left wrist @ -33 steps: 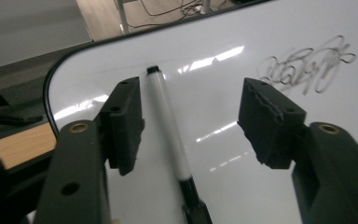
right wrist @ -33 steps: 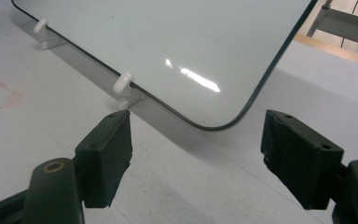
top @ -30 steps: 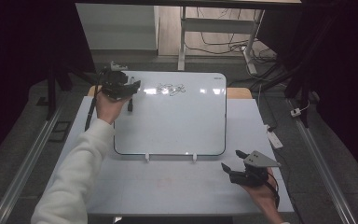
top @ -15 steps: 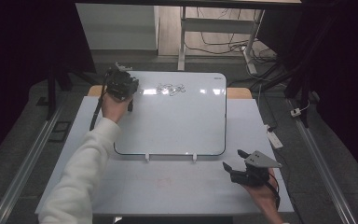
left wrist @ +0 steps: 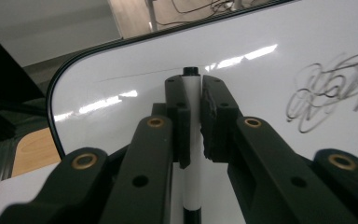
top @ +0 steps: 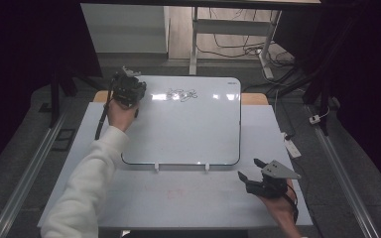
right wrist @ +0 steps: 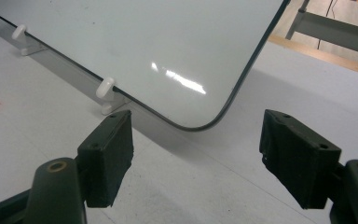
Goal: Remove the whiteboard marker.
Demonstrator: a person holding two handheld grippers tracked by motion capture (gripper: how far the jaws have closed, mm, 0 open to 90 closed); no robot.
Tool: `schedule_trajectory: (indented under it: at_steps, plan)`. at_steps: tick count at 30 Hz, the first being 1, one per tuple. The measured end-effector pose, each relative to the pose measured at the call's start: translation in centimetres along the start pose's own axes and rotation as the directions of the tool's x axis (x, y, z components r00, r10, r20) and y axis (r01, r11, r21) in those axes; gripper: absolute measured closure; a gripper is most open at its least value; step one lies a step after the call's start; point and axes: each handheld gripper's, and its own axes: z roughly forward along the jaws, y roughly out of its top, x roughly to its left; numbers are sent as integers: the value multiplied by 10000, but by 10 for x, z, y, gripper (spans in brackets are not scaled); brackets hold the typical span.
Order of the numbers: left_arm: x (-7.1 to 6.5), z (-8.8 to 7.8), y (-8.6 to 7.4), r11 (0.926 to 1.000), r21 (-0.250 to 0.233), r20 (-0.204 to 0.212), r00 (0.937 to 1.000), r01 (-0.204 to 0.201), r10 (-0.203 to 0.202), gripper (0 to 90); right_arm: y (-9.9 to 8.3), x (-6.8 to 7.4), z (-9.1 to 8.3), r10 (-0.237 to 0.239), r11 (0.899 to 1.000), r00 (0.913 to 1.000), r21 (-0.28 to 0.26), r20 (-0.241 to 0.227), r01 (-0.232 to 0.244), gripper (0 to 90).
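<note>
Left gripper jaws just closing, now clamping white black-capped marker pen over glossy whiteboard's far-left corner (pickup secured); right gripper idling wide open, empty.

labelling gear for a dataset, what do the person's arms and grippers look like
Both grippers are black with brass-coloured rivets and blocky black fingers. The right gripper carries a grey three-cornered plate; the left gripper trails a black cable. The left arm wears a white sleeve.

Marker: lower end cut off by bottom edge, middle hidden behind left gripper pads. Scribble runs off right edge; too tangled to read.
</note>
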Motion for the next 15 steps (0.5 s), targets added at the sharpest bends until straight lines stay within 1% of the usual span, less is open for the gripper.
schedule_trajectory:
  at_steps: [3,5,7,9,11,12,15]
  plan:
    - [-1,-11,-1,9996,-197,306,9993,-191,197,815,0,0,0,0,10000,10000,-49,1,0,258]
    - [-4,-20,-2,9987,-327,515,9978,-402,418,816,1,0,-1,41,10000,10000,-78,-37,-42,261]
    - [-7,-29,-5,9974,-496,847,9948,-532,573,815,2,0,-1,117,9999,9998,-121,-144,-118,266]
    - [-11,-37,-9,9956,-622,1162,9902,-704,773,816,4,2,-1,146,9998,9994,-132,-314,-150,270]
    - [-17,-44,-14,9934,-724,1581,9824,-895,1000,816,7,4,0,147,9998,9985,-119,-531,-153,278]
    - [-21,-46,-17,9924,-772,1713,9793,-961,1082,816,9,6,0,169,9998,9975,-120,-682,-178,282]
    - [-33,-53,-27,9886,-857,2250,9642,-1240,1405,815,17,12,4,204,9997,9931,-77,-1151,-214,286]
